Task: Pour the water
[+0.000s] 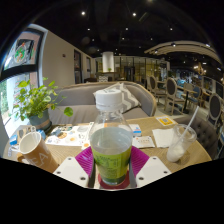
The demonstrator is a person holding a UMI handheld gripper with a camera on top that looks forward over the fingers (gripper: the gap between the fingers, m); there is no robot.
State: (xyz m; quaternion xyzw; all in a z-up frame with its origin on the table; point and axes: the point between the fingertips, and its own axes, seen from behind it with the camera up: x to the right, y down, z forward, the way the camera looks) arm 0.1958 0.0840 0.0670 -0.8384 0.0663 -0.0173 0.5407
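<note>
Gripper view showed the gripper (112,168) closed on a clear bottle (111,140), with both magenta pads (85,160) pressed against its lower body, one on each side. The bottle stood upright between the fingers, carried a green label and had a pale cap (109,99) on top. It appeared raised over the near edge of the wooden table (160,150), though contact with the tabletop could not be confirmed.

Just beyond the fingers to one side stood a glass (180,143), close to the bottle but apart from it. On the opposite side sat a mug (33,146), with a potted plant (36,103) behind it. Papers (72,136) lay across the middle of the table. A sofa (80,104) was further back, with dining chairs (172,91) well beyond.

Assessed risks: the cap appeared to be in place, so tilting would yield no water until it was removed. The smooth body could slip between the pads when tipped. The glass was narrow, so a poorly aligned pour would likely wet the table and papers. A swing of the bottle could also knock the glass over.
</note>
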